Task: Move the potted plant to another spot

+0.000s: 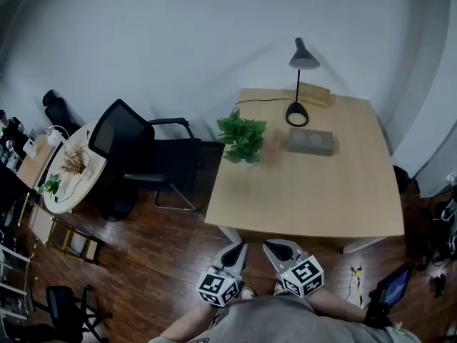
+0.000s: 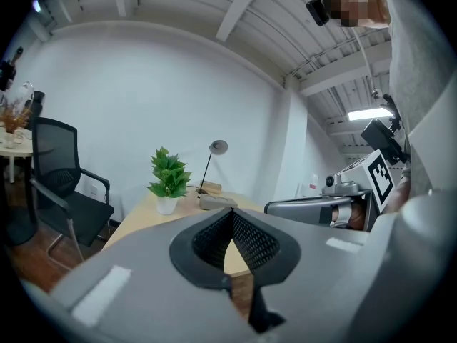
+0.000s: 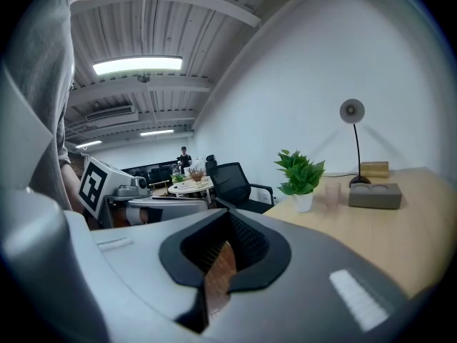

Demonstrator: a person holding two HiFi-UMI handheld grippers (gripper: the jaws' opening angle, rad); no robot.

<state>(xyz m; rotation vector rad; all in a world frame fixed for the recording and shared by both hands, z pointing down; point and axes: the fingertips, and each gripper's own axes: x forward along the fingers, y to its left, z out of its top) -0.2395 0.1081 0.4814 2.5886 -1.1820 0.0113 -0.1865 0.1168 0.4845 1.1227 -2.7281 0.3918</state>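
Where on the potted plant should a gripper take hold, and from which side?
Grip the white pot, not the leaves: they spread wider than the pot and cover it from above. Come in level from the table's near edge, jaws either side of the upright pot, probably clear of the glass beside it.

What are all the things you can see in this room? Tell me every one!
Desk: one, light wood, middle of the view.
Potted plant: one, green leaves in white pot, left part of the desk.
Lamp: one, black, far edge of the desk.
Block: one, grey, on the desk near the lamp's base.
Office chair: one, black, left of the desk.
Round table: one, white, far left.
Left gripper: one, grey, shut and empty, short of the desk.
Right gripper: one, grey, shut and empty, beside the left one.
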